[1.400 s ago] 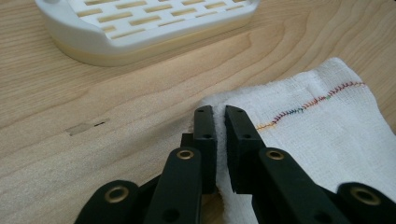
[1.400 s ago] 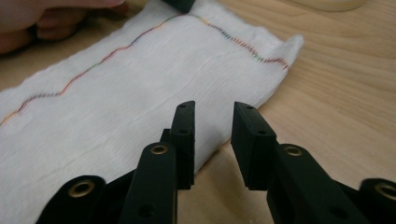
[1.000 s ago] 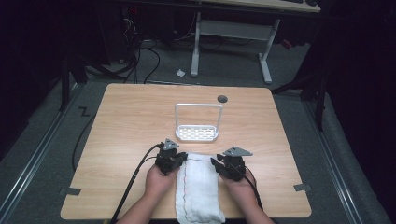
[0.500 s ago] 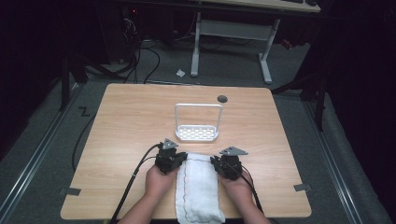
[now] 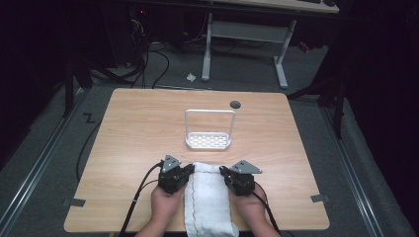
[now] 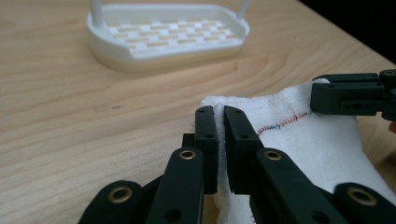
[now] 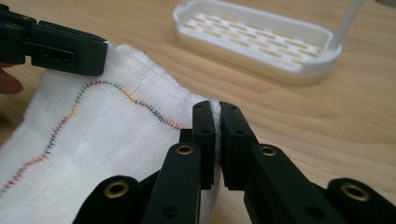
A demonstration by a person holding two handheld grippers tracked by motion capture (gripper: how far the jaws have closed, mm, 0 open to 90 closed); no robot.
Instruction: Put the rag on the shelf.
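With each claw pinched on a far corner of the white towel [image 5: 207, 202] lying at the table's [image 5: 138, 128] near edge, you're set to fold. Lift the left claw [image 6: 219, 116] and right claw [image 7: 215, 112] evenly, keeping the cloth taut.

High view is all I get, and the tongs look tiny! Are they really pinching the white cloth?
Observer: Yes. The left tongs are shut on a far corner of the white cloth.
Operator: And the other ones?
Observer: The right tongs are shut on the cloth's other far corner.
Operator: Is the cloth plain white?
Observer: No, a wavy line of rainbow stitching runs across it.
Operator: What's that white rack like?
Observer: The white rack has a slotted base, and the wood shows through.
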